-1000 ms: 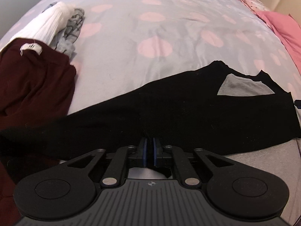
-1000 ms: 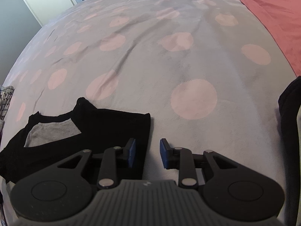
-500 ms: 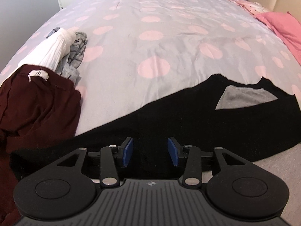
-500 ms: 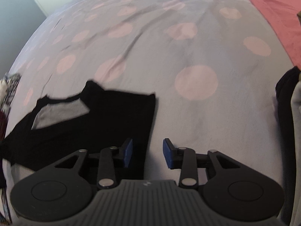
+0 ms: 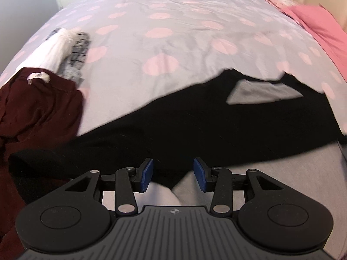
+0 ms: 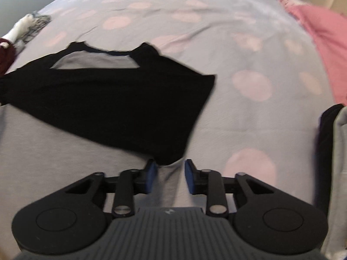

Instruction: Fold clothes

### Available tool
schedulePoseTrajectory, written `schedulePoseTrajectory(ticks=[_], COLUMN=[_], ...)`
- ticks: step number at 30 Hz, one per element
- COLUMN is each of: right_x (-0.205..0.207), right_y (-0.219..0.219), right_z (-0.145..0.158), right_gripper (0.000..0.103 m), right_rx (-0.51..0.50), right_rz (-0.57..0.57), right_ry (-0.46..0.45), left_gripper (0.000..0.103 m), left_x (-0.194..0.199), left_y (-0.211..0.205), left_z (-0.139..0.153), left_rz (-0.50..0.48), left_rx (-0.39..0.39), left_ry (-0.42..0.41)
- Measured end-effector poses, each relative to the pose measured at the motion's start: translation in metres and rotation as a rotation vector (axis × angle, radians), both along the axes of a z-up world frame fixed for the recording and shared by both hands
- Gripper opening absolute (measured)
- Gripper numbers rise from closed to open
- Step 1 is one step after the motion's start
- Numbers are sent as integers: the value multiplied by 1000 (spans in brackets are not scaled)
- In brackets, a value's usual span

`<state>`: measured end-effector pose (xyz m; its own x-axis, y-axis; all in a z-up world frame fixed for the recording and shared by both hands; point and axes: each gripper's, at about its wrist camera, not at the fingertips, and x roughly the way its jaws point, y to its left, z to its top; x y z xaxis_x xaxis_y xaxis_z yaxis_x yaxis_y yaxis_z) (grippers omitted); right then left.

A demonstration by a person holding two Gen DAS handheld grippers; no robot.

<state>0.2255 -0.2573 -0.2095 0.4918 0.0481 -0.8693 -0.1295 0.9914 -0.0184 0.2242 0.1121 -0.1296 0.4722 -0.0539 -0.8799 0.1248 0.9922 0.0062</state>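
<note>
Your left gripper has let go of the black shirt, fingers spread above its near hem on the bed. Your right gripper's fingers have been closing, apparently not yet pinching the hem corner.

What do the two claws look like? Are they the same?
Yes, they match. The left claw and the right claw each have black arms with silver round screws, bright blue pads on the fingertips, two big round black discs, and a grey ribbed body with a tiny round logo. No cables or sleeves show.
</note>
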Motion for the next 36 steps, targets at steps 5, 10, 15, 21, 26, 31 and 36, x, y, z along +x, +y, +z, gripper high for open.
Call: schedulePoseTrajectory(ticks=[5,10,15,21,26,31,36], right_x=[-1,-5,-3,2,24,68,108], right_y=[-29,-71,-69,-61,-71,-78,-69], right_z=[5,-12,-10,22,47,43,26], right_gripper=[9,8,11,34,34,33,33], right_rx=[61,234,242,195,204,255,242], right_rz=[-152,-371,-343,-200,-223,-290,-296], right_ry=[-15,53,68,86,-34,-52,-31], left_gripper=[39,37,37,37,37,37,37], left_x=[-7,-8,-7,-3,11,26,37], left_y=[-6,8,5,5,9,10,5], left_z=[-21,-33,-32,-6,-5,-12,-15], left_rz=[-31,17,14,12,91,151,155], left_rx=[31,-10,11,-17,-35,-50,-48], left_ry=[69,88,92,-5,-48,-37,-39])
